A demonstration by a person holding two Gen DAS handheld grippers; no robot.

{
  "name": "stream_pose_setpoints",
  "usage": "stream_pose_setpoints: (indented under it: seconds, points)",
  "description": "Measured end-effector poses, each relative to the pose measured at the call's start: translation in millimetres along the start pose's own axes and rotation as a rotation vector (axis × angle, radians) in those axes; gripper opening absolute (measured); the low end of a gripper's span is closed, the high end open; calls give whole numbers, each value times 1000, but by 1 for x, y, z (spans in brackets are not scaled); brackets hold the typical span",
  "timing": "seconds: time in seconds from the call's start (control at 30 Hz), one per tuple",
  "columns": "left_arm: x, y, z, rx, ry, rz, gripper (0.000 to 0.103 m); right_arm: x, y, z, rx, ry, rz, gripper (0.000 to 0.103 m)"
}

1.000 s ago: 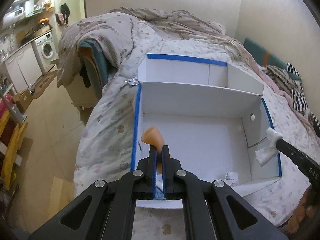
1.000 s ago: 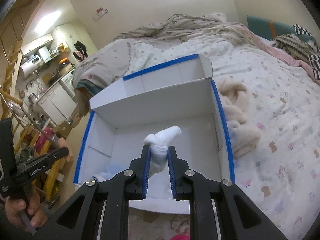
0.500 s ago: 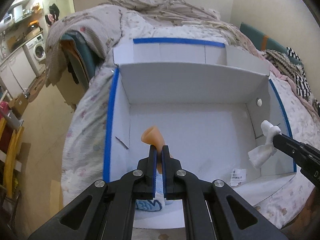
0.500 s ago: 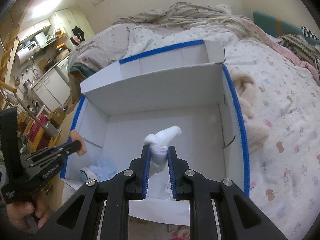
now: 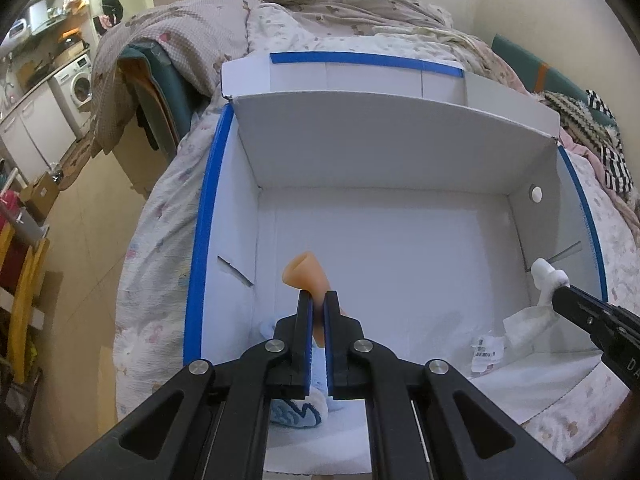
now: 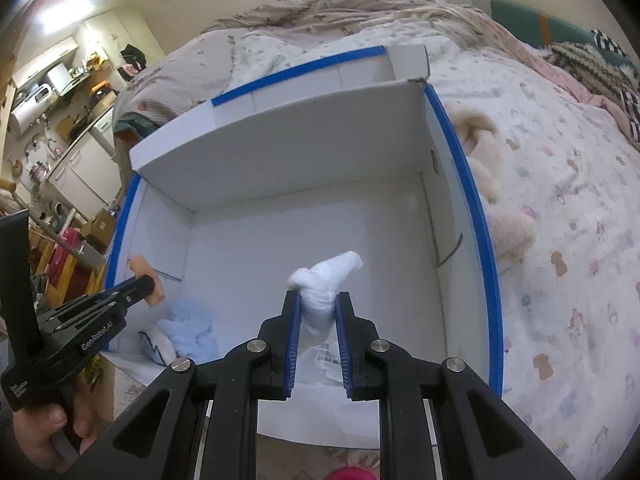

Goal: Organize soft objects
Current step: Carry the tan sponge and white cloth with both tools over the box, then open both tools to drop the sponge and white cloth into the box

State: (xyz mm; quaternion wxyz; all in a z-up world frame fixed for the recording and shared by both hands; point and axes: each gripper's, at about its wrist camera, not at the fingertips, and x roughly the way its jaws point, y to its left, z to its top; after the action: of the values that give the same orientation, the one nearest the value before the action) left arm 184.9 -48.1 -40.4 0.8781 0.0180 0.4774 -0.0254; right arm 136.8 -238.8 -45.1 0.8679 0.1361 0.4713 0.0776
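A white box with blue-taped rims (image 5: 208, 216) (image 6: 468, 184) lies open on the bed. My left gripper (image 5: 317, 300) is shut on an orange soft piece (image 5: 305, 274) over the box's near left corner; it also shows in the right wrist view (image 6: 146, 280). My right gripper (image 6: 317, 300) is shut on a white cloth (image 6: 326, 276) over the box's near right part; it shows in the left wrist view (image 5: 560, 292). A light blue cloth (image 6: 188, 330) (image 5: 296, 408) lies in the box's near left corner.
A paper label (image 5: 486, 350) lies on the box floor. A cream plush toy (image 6: 488, 152) lies on the bed right of the box. A rumpled quilt (image 5: 320, 4) is heaped behind. A kitchen with a washing machine (image 5: 78, 80) is far left.
Both grippers have moved forward and lower over the box with their loads. The box now fills more of each view. Both grips are unchanged.
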Motion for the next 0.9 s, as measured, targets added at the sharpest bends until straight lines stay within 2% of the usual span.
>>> stream_pose_setpoints:
  seconds: [0.53,0.67,0.9]
  points:
    - [11,-6,-5,33,21,23,6,12,0,-6,3,49,-11,19]
    - [14,-6,-7,37,38,29,12,14,-1,-6,8,55,-6,19]
    - [14,-2,-8,5,43,6,15,18,-4,-6,37,75,25,21]
